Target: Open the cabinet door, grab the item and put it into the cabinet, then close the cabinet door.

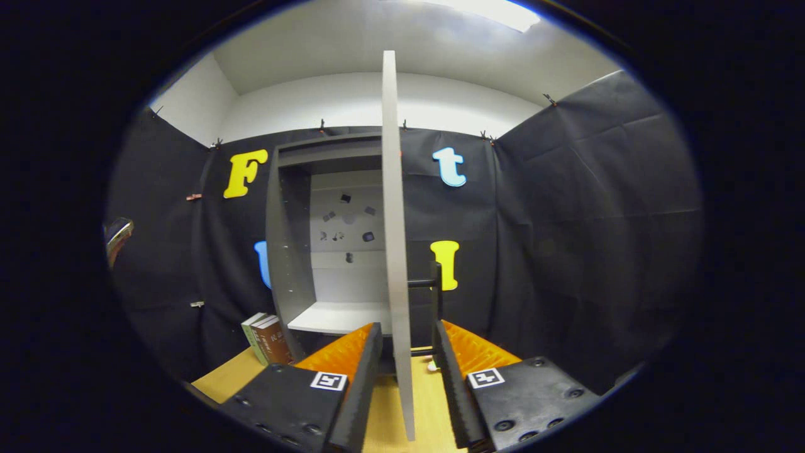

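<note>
Gripper view: the cabinet door (395,239) stands edge-on, straight ahead, its long axis vertical, the thin edge running up from between the two fingers. The gripper (405,362) straddles that edge, one finger on each face. The fingers are set narrow, but a gap shows on either side of the panel near the tips, so I cannot tell whether they press on it. The door's dark handle (431,302) sits on the right face, just beyond the right finger and close to its tip. The cabinet (327,251) is open, lying ahead and to the left of the fingers, with a pale shelf (336,318) inside. The books (265,340), likely the item to stow, stand on the wooden table (233,377) to the left of the left finger, just beside the cabinet's left wall. Judgement: the door-opening step looks nearly done; next the gripper must come off the door edge and swing left toward the books. Pose: gripper level, pointing straight forward along the door plane.
</note>
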Demonstrator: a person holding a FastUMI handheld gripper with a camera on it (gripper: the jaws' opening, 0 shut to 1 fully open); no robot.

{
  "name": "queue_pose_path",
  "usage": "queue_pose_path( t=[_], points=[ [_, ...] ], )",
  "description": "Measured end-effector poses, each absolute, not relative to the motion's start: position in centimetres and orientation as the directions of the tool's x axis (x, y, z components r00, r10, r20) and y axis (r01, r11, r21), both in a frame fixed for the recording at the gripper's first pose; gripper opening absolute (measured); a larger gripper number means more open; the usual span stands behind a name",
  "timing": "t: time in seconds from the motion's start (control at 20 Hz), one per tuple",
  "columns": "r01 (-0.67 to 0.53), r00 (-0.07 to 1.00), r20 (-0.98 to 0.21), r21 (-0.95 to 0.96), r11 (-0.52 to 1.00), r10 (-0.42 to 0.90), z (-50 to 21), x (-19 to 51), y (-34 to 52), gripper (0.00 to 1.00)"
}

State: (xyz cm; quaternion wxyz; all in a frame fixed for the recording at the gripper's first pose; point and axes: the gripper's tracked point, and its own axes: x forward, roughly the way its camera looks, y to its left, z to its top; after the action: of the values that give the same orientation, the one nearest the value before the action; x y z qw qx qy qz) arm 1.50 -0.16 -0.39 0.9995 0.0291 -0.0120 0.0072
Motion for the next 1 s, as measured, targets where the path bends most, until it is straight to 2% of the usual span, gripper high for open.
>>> queue_pose_path(
  t=[0.2, 0.55, 1.0],
  points=[
    [-0.106, 0.994, -0.027, 0.054, 0.993, 0.108, -2.3, 1.3, 2.5, 0.96],
    [-0.149, 0.936, -0.296, 0.153, 0.977, 0.189, -12.2, 0.9, 7.7, 0.98],
    [-0.126, 0.768, -0.608, 0.166, 0.978, 0.202, -24.7, -0.3, 10.2, 0.99]
  ],
)
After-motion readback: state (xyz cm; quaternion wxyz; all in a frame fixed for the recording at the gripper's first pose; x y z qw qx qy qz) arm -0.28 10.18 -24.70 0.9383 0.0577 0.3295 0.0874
